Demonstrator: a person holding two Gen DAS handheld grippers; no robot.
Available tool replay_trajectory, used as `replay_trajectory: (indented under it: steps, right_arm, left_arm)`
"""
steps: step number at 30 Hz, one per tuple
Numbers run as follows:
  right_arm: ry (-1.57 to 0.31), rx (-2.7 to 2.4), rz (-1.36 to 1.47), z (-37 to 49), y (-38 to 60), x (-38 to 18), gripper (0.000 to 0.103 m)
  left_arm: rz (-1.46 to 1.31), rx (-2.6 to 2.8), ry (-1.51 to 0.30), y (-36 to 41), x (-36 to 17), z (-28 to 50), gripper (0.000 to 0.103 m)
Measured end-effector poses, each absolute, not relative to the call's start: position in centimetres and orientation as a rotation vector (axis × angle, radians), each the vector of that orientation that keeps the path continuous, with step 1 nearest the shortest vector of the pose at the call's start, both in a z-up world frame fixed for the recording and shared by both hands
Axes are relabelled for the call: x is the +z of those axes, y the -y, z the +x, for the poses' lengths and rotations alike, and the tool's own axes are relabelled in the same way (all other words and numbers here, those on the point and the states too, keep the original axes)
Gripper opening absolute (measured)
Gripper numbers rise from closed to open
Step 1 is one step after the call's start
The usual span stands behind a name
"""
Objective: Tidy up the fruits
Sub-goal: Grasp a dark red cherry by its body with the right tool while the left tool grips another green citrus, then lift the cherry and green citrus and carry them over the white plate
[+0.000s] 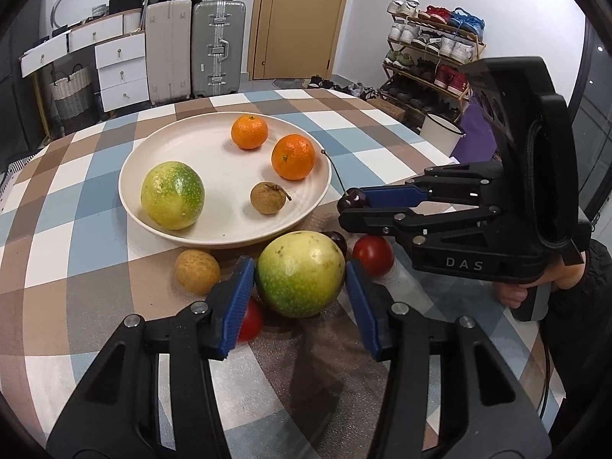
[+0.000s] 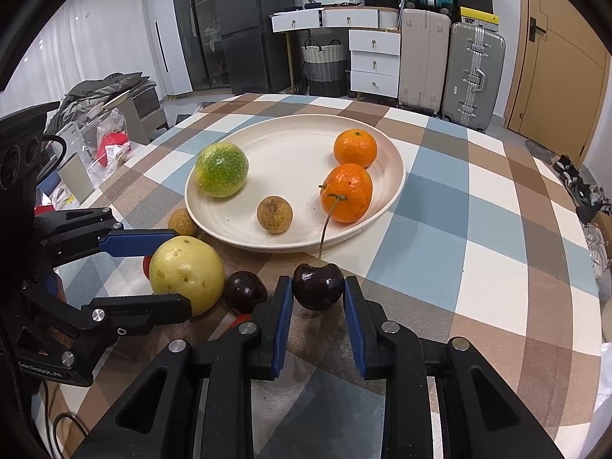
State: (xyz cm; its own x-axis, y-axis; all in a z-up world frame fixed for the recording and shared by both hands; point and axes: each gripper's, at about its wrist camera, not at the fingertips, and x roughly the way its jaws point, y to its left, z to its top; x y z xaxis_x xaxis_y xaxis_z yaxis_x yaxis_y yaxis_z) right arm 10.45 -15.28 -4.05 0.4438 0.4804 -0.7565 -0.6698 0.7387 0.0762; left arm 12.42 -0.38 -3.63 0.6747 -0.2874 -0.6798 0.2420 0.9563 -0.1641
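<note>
A white plate holds a green passion fruit, two mandarins and a longan. On the checked cloth in front of it lie a yellow-green fruit, a longan, two red tomatoes and a dark cherry. My left gripper is open, its blue pads on either side of the yellow-green fruit. My right gripper is shut on a dark cherry with a long stem, held near the plate's front rim.
The right gripper with its hand shows right of the plate in the left wrist view. The table edge runs behind the plate; suitcases, drawers, a door and a shoe rack stand beyond.
</note>
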Motion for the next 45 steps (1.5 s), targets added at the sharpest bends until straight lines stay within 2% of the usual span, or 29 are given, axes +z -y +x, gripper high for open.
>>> replay_trajectory:
  steps: [26, 45]
  right_arm:
    - [-0.751, 0.764, -0.125, 10.1, 16.8, -1.0, 0.027]
    - [-0.732, 0.762, -0.065, 11.6, 16.5, 1.3, 0.027]
  left_arm:
    - [-0.125, -0.183, -0.629, -2.2, -0.2, 10.7, 0.047]
    - [-0.116, -0.056, -0.594, -3.8, 2.3, 12.7, 0.047]
